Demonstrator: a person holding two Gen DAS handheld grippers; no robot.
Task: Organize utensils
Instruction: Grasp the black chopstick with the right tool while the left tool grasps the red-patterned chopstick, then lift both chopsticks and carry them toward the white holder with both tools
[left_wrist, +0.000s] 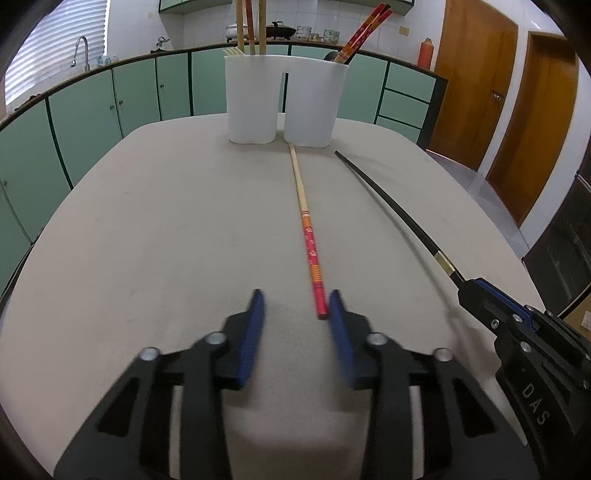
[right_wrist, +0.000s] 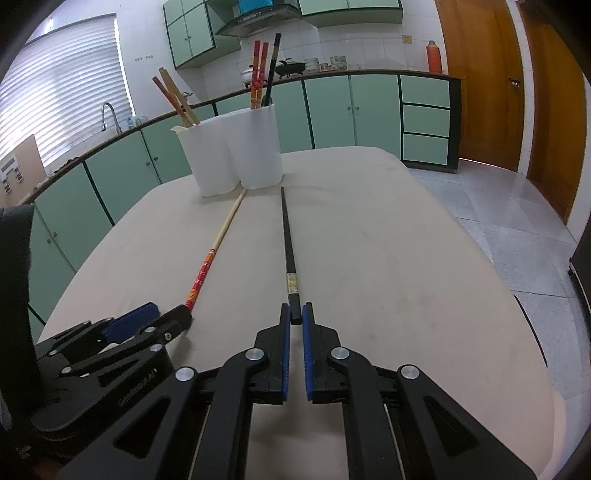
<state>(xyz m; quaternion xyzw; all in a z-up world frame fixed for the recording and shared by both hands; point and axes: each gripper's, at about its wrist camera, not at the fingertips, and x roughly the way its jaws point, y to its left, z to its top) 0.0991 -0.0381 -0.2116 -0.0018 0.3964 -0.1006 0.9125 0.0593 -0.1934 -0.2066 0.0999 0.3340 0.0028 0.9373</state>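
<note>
A red-and-bamboo chopstick (left_wrist: 308, 230) lies on the beige table (left_wrist: 147, 240), its tip at the white two-part holder (left_wrist: 284, 99). My left gripper (left_wrist: 297, 304) is open, the chopstick's red end just inside its right finger. A black chopstick (right_wrist: 288, 251) lies beside it. My right gripper (right_wrist: 295, 314) is shut on the black chopstick's thick end; it also shows in the left wrist view (left_wrist: 480, 299). The left gripper (right_wrist: 162, 314) shows in the right wrist view by the red chopstick (right_wrist: 207, 262). The holder (right_wrist: 236, 151) has several chopsticks standing in it.
Green kitchen cabinets (left_wrist: 92, 107) and a counter with a tap (left_wrist: 83, 51) run behind the table. Wooden doors (left_wrist: 480, 81) stand at the right. A tiled floor (right_wrist: 498, 206) lies past the table's right edge.
</note>
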